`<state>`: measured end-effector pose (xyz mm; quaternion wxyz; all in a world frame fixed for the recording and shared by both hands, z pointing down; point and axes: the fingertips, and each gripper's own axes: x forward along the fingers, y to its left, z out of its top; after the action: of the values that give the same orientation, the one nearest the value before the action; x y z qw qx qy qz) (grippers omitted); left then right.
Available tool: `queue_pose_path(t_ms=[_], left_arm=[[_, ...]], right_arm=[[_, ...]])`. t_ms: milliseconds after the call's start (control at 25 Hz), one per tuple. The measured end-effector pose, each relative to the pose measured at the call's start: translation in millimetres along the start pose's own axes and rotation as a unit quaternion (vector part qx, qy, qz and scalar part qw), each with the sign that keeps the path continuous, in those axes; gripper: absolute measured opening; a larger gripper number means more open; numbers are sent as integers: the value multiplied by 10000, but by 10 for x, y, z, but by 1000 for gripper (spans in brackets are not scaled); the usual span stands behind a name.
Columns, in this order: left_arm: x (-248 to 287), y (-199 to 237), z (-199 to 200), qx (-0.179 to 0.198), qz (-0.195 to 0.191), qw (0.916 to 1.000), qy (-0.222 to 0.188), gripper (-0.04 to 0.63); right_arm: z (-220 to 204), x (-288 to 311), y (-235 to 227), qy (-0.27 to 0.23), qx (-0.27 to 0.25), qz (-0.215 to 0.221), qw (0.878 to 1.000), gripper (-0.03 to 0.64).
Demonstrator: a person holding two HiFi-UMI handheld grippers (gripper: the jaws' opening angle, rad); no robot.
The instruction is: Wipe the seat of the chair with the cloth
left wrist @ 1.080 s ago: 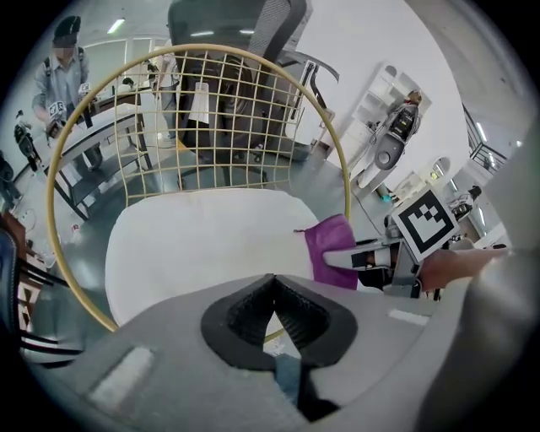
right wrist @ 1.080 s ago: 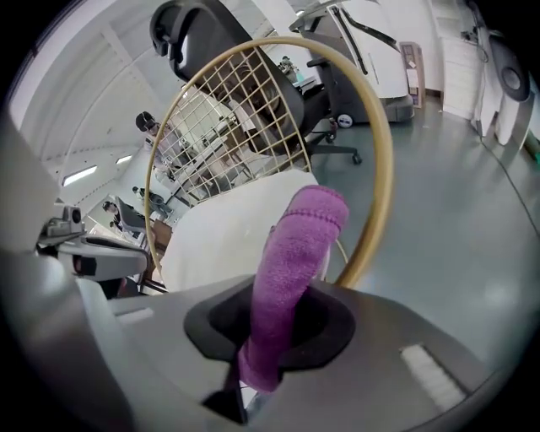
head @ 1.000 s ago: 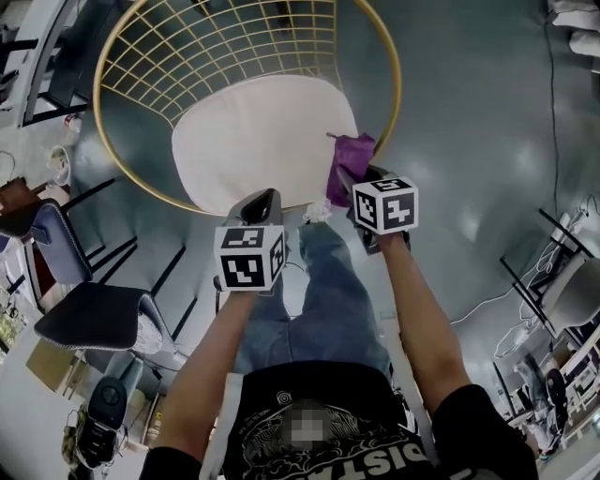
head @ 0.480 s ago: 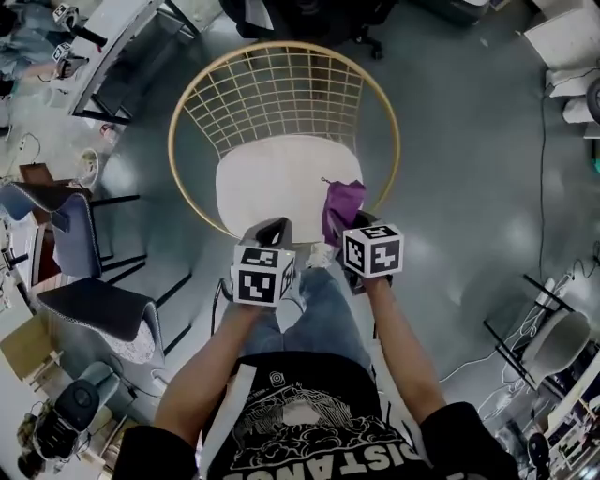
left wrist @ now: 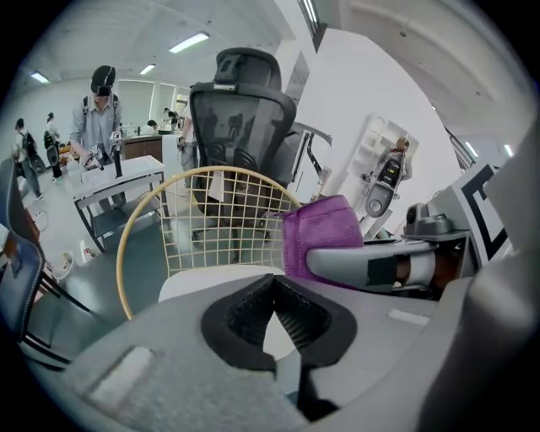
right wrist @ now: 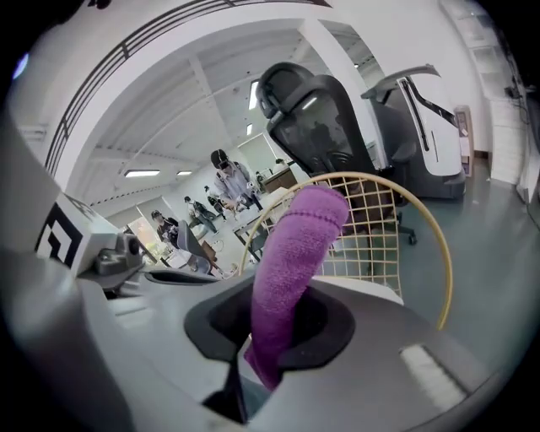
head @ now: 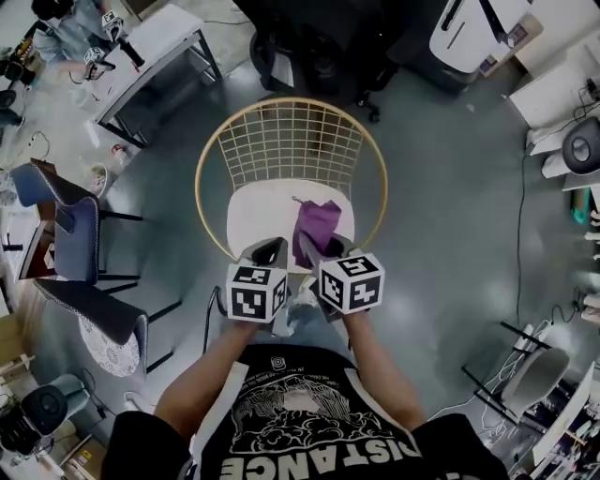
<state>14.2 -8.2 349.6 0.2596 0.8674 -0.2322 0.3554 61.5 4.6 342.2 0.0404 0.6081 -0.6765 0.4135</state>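
A chair with a round gold wire back (head: 291, 141) and a white seat (head: 262, 211) stands in front of me. My right gripper (head: 319, 251) is shut on a purple cloth (head: 316, 228), which hangs over the seat's front right part. The cloth (right wrist: 295, 245) rises from between the jaws of the right gripper (right wrist: 270, 316), with the wire back (right wrist: 380, 228) behind it. My left gripper (head: 270, 251) is at the seat's front edge, just left of the cloth. The left gripper (left wrist: 277, 304) is shut with nothing in it; seat (left wrist: 202, 280) and cloth (left wrist: 325, 232) lie beyond it.
A black office chair (head: 300, 47) stands behind the wire chair. There is a white table (head: 155, 42) at the back left and grey chairs (head: 70, 234) at the left. A white machine (head: 478, 28) is at the back right. People (left wrist: 99, 110) stand by the table. Cables (head: 539, 323) lie on the floor at the right.
The head view has pulled back, so the chair looks smaller. Both grippers have drawn closer together, and the cloth has moved left from the chair's right rim to over the seat.
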Motion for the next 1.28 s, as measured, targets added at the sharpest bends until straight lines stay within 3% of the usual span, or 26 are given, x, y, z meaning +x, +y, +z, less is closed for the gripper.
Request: queue_pose_path(t_ms=[200,440,1280], left_arm=[[-155,-128,197,-27,0,9988,-499,-6],[-299,-333,512,274,13,9952,-938,-6],[-397,-266,569,72,100,9950,-988,-6]], right_arm=[[232,-169,167,-269,-369,34,9989,61],[536,-376,262,-567,-848,-107,9947,58],[533,-433,320,-539,-716,-197,9958,60]])
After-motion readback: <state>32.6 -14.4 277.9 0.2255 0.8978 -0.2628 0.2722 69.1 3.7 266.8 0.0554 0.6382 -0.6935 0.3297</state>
